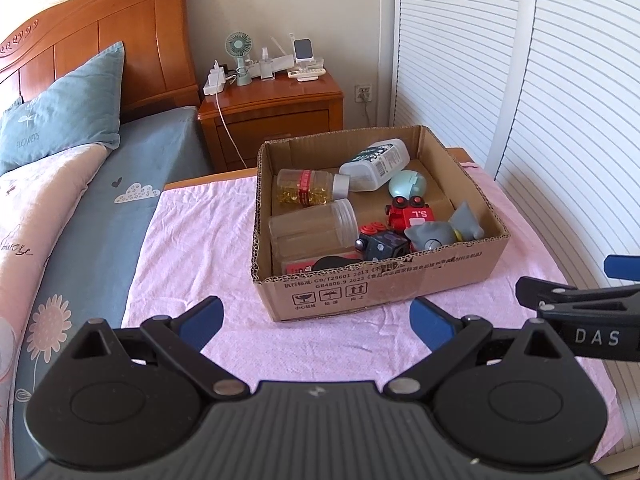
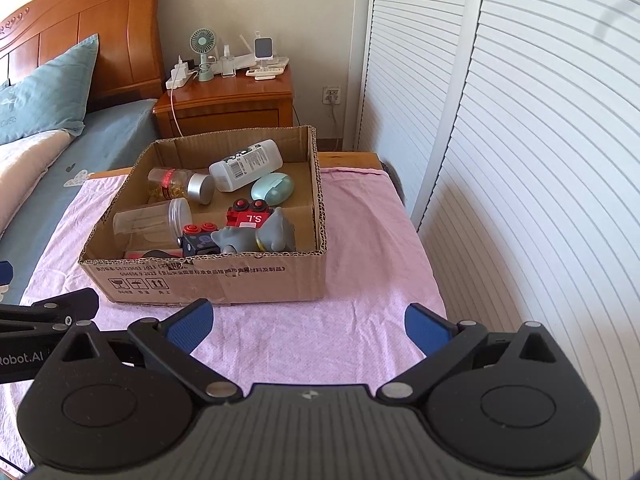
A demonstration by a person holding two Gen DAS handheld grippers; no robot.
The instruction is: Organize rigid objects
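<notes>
red-labelled item (image 1: 308, 267): mostly hidden behind box front wall | right hand-held gripper (image 1: 580, 308): cut off at left-wrist edge

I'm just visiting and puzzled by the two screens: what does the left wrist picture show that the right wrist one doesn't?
Only the left wrist view shows the cloud and flower prints on the bedding, and the right gripper poking in with "DAS" on it.

Only the right wrist view shows the far end of the pink cloth, and the left gripper at the edge, marked "Robot.AI".

Both show the cardboard box of bottles and toys, the nightstand with its fan, and open blue fingers.
</notes>
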